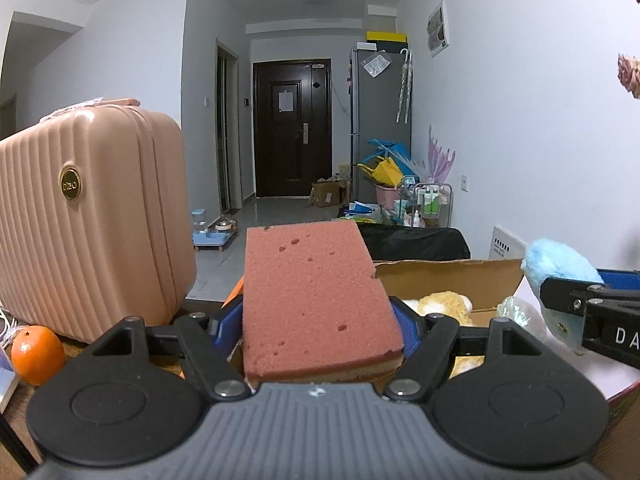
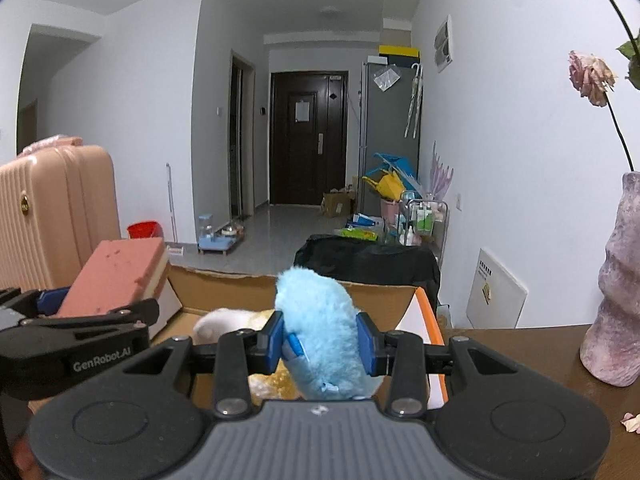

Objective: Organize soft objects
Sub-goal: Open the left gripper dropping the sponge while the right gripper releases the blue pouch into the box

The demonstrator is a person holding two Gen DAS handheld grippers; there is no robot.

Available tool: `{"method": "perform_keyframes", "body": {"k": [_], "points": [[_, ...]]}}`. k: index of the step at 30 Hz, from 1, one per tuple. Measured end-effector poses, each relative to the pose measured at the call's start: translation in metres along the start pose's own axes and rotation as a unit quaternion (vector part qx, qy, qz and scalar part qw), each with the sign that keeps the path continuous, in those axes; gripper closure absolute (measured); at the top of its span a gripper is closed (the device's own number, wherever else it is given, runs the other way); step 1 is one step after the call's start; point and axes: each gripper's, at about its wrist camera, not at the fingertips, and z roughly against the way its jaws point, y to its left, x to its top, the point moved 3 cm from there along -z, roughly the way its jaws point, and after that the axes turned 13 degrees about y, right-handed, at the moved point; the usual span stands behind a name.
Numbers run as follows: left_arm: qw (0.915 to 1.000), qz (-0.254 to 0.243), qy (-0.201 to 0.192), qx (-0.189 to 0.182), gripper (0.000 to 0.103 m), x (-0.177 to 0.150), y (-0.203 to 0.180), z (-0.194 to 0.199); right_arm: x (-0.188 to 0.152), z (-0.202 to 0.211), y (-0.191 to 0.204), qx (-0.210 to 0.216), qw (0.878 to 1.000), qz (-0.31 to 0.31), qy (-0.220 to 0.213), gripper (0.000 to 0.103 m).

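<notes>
My left gripper point(image 1: 318, 332) is shut on a pink sponge point(image 1: 316, 300) with a yellow underside, held above the near left edge of an open cardboard box point(image 1: 448, 276). My right gripper point(image 2: 322, 342) is shut on a fluffy light-blue plush toy point(image 2: 320, 320), held over the same box point(image 2: 312, 292). The sponge point(image 2: 120, 276) and left gripper point(image 2: 72, 334) show at left in the right wrist view. The blue plush point(image 1: 560, 268) and right gripper point(image 1: 592, 312) show at right in the left wrist view. A yellow and white plush point(image 1: 444, 306) lies inside the box.
A pink suitcase point(image 1: 84, 216) stands at left, with an orange point(image 1: 38, 354) in front of it. A purple vase point(image 2: 616, 300) with a dried rose stands on the wooden table point(image 2: 520, 356) at right. A black bag point(image 2: 368, 264) lies behind the box.
</notes>
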Motion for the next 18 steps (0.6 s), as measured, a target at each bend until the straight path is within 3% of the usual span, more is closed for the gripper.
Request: {"method": "perform_keyframes", "body": {"k": [12, 18], "points": [[1.0000, -0.007, 0.004, 0.000, 0.028, -0.003, -0.001, -0.010, -0.001, -0.016, 0.002, -0.003, 1.000, -0.005, 0.026, 0.066], [1.0000, -0.003, 0.006, -0.002, 0.025, -0.002, 0.001, -0.012, -0.001, -0.018, 0.000, -0.005, 0.999, -0.004, 0.033, 0.061]]}}
